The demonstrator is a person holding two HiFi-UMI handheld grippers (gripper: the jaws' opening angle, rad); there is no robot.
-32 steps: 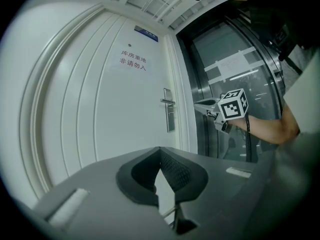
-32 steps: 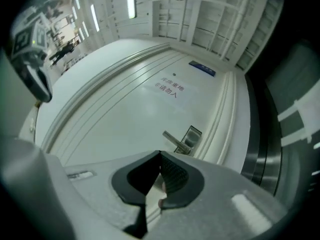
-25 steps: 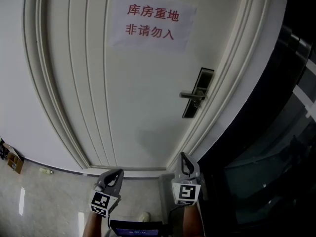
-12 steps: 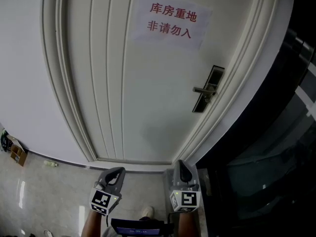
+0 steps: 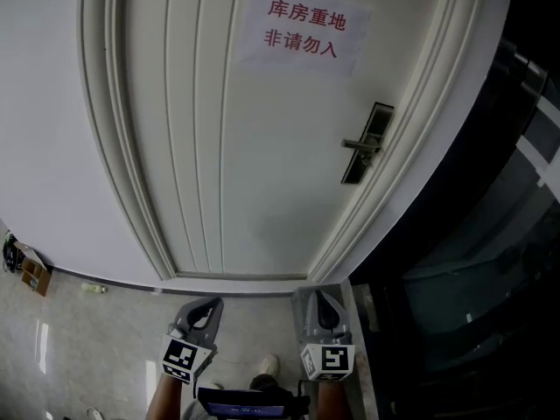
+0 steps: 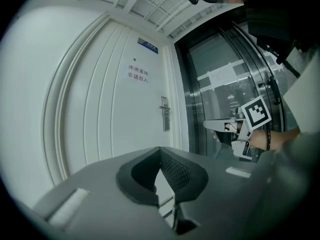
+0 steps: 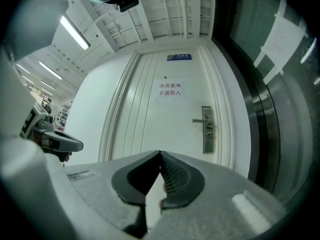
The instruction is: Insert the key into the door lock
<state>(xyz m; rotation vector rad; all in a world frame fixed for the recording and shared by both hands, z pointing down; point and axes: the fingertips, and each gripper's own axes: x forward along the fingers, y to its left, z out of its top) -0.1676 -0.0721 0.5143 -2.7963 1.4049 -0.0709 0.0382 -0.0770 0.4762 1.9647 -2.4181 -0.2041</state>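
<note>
Left tool (image 5: pixel 203 309) and right tool (image 5: pixel 320 304) are sitting at 6 o'clock in the head view, each with jaws pressing together. The small metal key is not showing plainly; a thin pale sliver (image 7: pixel 161 196) low between the right tool's pads may be it — unconfirmed. The dark rectangular metal lock plate (image 5: pixel 372 128), carrying a silver lever handle (image 5: pixel 357 144), is standing at 2 o'clock on the white moulded panel door (image 5: pixel 262 164), well apart from both tools. Judgement: such a key is likely handling light, stiff, thin and slippery — pinching its flat bow squarely, blade projecting, is looking advisable. A white paper notice with red characters (image 5: pixel 302 31) is hanging at 12 o'clock.
</note>
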